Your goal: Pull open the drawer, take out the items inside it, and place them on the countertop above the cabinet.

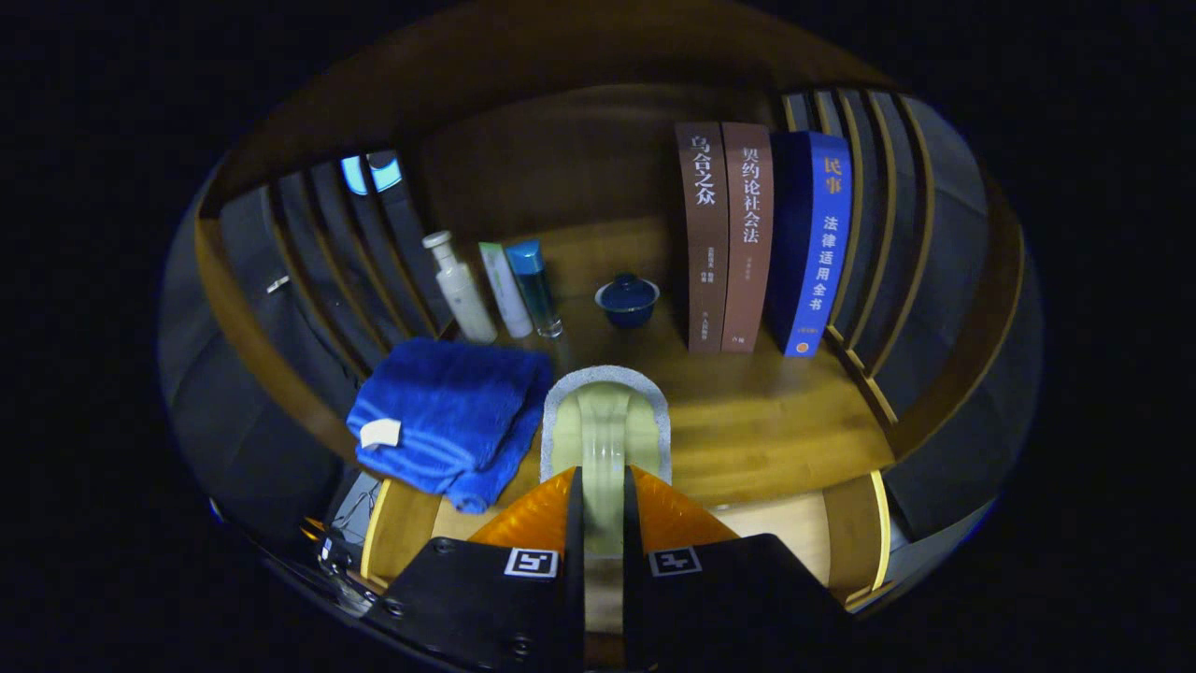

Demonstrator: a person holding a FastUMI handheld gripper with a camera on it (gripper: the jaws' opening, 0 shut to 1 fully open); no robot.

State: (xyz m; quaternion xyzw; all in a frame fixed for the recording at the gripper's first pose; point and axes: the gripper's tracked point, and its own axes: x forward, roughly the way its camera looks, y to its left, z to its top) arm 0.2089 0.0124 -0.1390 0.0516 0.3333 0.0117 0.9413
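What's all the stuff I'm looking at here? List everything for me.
Sponge: one, pale green with a grey edge, held between the fingers over the countertop.
Countertop: one, brown wood, under everything.
Towel: one, blue, folded, beside the sponge at the countertop's near edge.
Bottles: three, one white, one white and green, one blue-capped, in a row beyond the towel.
Lidded cup: one, dark blue, beyond the sponge, between the bottles and the books.
Books: three, two brown and one blue, upright side by side.
Slatted rails: dark wood, at both ends of the countertop.
Gripper: one, orange fingers on black mounts, shut on the sponge.
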